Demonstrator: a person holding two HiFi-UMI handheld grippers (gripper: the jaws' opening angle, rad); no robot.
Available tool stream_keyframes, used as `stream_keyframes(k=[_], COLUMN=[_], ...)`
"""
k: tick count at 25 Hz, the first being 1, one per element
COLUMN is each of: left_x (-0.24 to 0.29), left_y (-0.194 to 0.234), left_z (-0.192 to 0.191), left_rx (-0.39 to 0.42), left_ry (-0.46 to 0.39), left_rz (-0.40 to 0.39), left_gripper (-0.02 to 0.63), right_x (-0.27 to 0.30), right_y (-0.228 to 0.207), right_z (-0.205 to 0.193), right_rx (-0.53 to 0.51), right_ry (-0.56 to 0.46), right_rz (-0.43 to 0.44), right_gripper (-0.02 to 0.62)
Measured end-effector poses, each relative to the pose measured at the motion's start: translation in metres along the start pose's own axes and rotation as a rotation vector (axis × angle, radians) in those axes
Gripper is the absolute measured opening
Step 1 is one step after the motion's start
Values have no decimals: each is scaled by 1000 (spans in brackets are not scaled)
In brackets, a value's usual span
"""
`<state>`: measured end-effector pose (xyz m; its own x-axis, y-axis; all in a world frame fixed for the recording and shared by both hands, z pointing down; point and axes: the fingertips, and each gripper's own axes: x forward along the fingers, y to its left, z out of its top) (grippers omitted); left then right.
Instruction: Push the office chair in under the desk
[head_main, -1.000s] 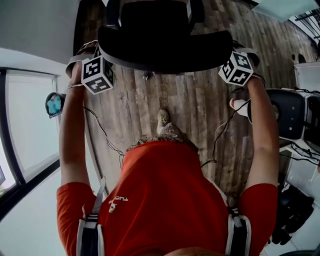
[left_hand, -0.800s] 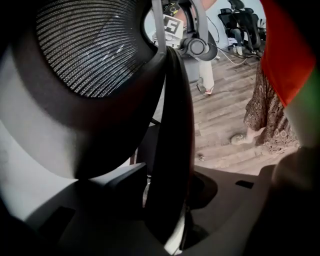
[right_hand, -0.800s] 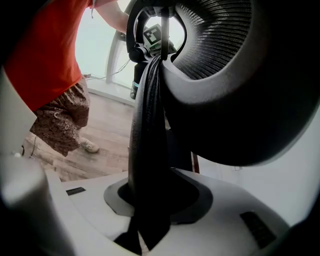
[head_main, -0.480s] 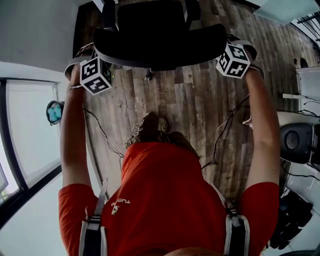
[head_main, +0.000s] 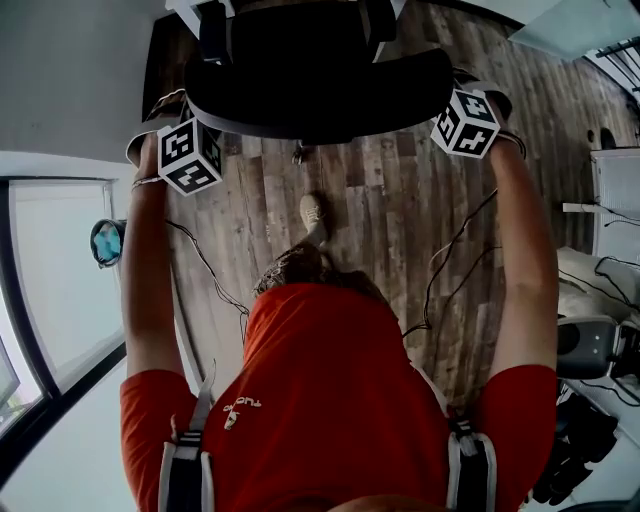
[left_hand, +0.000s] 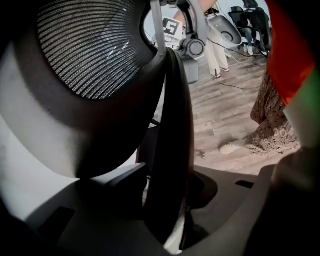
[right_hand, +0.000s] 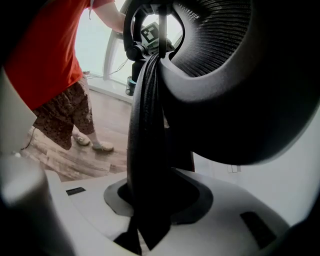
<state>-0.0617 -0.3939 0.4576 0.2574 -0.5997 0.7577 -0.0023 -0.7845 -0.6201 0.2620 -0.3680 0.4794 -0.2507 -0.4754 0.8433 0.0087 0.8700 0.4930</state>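
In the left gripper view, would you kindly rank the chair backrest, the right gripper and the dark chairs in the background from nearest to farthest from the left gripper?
1. chair backrest: clamped by the left gripper, centre foreground.
2. right gripper: at the backrest's opposite edge, upper centre.
3. dark chairs: across the room, top right.

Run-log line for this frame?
left hand-held gripper: shut on chair backrest | right hand-held gripper: shut on chair backrest | person: behind chair
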Motion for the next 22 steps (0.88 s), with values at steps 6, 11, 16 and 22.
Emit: stream_keyframes(k=[6,11,16,22], left_x=[33,58,86,116], left_y=[38,70,105,146], left_z=[-1,-4,-13,-25], left_rx=[-7,-15,-22,-24], left_ry=[5,8,15,16], left_rz=[13,10,9,15], left_gripper=[166,166,166,169], right_x=[26,44,65,94], right_y=[-47,-87,-135,-180], right_z=[-16,-21,-20,-25], right_rx=[6,-6,-8,-1], right_ry=[-6,-14,-20,-11], right_rz=[1,2,-9,-7], right_gripper=[137,135,135,133])
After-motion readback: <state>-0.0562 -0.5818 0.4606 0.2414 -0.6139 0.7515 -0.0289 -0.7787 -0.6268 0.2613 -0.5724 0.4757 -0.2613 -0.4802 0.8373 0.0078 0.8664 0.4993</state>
